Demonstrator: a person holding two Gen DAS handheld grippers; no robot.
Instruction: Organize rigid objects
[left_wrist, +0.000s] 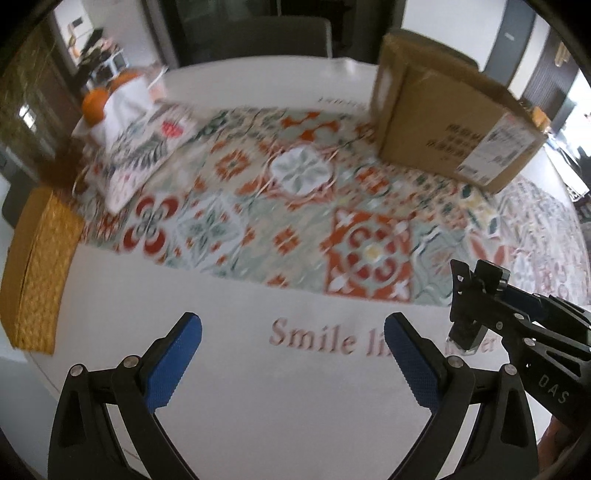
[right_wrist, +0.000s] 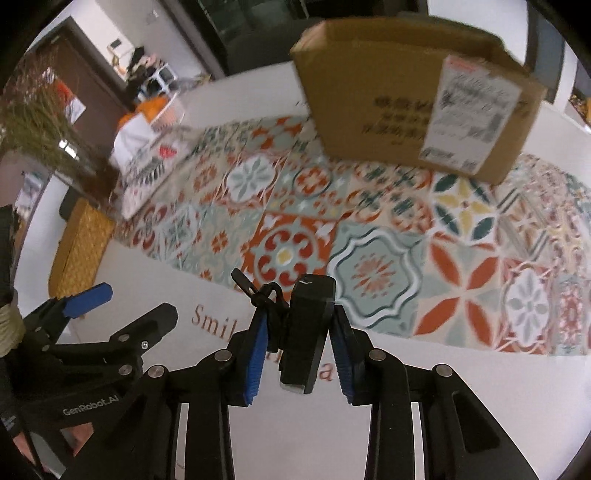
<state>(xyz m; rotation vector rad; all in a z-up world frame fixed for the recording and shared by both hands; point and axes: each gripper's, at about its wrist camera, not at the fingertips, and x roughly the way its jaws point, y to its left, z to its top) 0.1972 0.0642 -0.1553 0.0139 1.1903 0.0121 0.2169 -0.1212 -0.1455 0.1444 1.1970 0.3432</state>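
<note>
Fingers of the right gripper (right_wrist: 299, 332) are seen closed on a small black block-shaped object (right_wrist: 308, 325), which is held upright between the blue pads (right_wrist: 256, 354), with a short black strap or loop (right_wrist: 264, 293) seen sticking out at its left side. What the object is exactly cannot be told. It is held above the white table (right_wrist: 406, 384), just over the pink lettering (right_wrist: 207, 319) printed there, at the near edge of the patterned tile-print mat (right_wrist: 373, 236).

Left gripper (left_wrist: 293, 354) is held just beside the right one, fingers spread wide, and nothing is gripped between its blue pads (left_wrist: 173, 363); white tabletop and the "Smile" lettering (left_wrist: 312, 338) are seen in the gap.

Farther back, a cardboard box (right_wrist: 413, 107) with a shipping label (right_wrist: 469, 122) is seen standing on the mat's far right part. At the left edge of the table a woven yellow box (left_wrist: 40, 273) is seen, and beyond it a floral-printed packet (left_wrist: 144, 155) and some orange fruit (left_wrist: 94, 103), blurred.
</note>
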